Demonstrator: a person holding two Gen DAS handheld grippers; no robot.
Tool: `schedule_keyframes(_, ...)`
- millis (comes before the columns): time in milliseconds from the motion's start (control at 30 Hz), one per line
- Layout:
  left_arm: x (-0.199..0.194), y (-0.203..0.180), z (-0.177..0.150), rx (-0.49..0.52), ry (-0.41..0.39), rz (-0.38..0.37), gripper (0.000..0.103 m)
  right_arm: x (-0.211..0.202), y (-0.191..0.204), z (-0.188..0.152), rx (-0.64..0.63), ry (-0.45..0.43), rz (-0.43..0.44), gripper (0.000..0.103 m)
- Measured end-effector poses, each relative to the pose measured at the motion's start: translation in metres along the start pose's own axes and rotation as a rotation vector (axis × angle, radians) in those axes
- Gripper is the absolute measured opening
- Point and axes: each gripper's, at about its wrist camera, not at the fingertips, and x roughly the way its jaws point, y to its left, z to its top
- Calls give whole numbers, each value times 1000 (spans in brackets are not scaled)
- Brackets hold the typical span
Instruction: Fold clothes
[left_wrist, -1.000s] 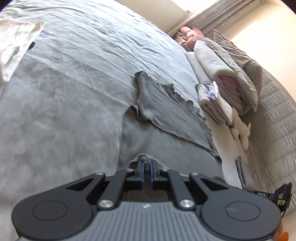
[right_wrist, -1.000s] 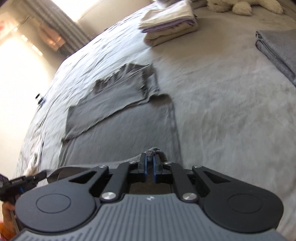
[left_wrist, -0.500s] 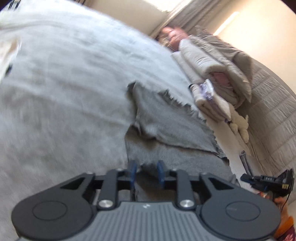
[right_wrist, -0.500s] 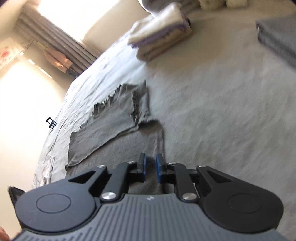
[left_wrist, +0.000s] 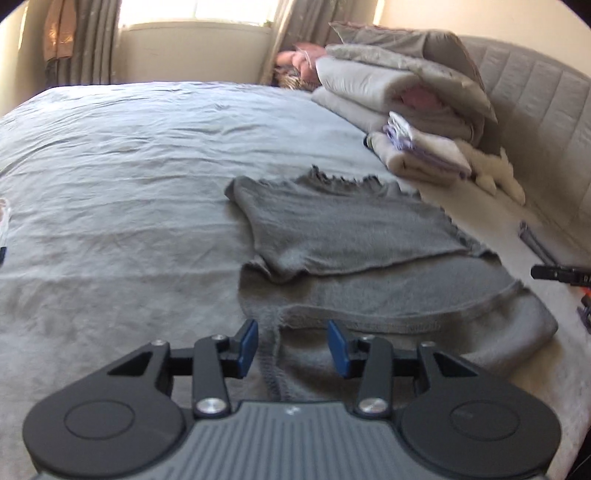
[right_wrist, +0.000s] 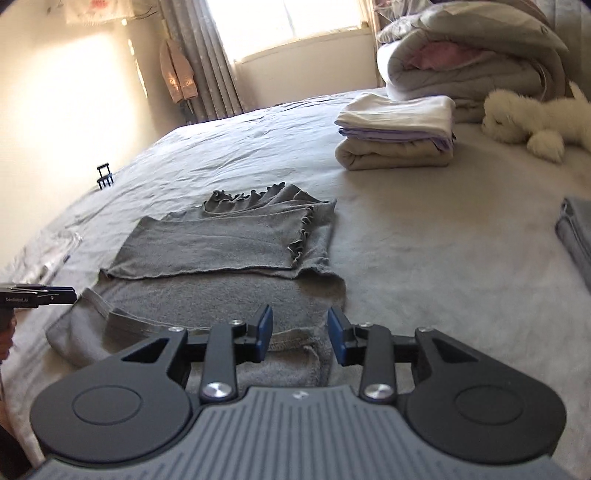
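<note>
Left wrist view: the grey top lies flat on the bed, centre to lower right of the frame. Its frilled sleeves are folded across the body in the middle of the frame; the neckline end is folded over nearest the camera, its seam running across the lower centre. The left gripper sits at the bottom centre, above the near left edge of the top. Its jaws are opening, the blue pads stand apart, and a seam of the cloth lies between them without being pressed. The tip of the right gripper shows at the right edge.

Right wrist view: the grey top occupies the centre and lower left. The right gripper is at the bottom centre, over the near right corner of the folded end. Its jaws are opening; the cloth edge lies below and between the pads, which do not clamp it. The left gripper tip enters at the left edge, just beside the near left corner of the top.

Surroundings: a stack of folded laundry lies in the upper right, well apart from the top. A white plush toy lies right of that stack. A pile of rolled bedding stands behind both. A folded grey item lies at the right edge. A window with curtains fills the upper centre.
</note>
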Motion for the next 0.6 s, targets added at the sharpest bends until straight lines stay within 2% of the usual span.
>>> schedule_keyframes(100,5,-7,0,9,-9,8,40,12,5,-2,-45,26,-27,37)
schedule_keyframes(267,9,-8,-1,-17,-16,31,26,25,16,-12,-134,90,-65,37)
schedule_keyframes(333,10,-4,-2,-42,-16,33,23,26,20,-15,-169,93,-70,23)
schedule_keyframes(433,9,-4,-3,-53,-20,34,17,24,22,-17,-178,79,-76,14)
schedule_keyframes(600,7,-8,-4,-36,-27,30,5,20,22,-18,-167,60,-77,12)
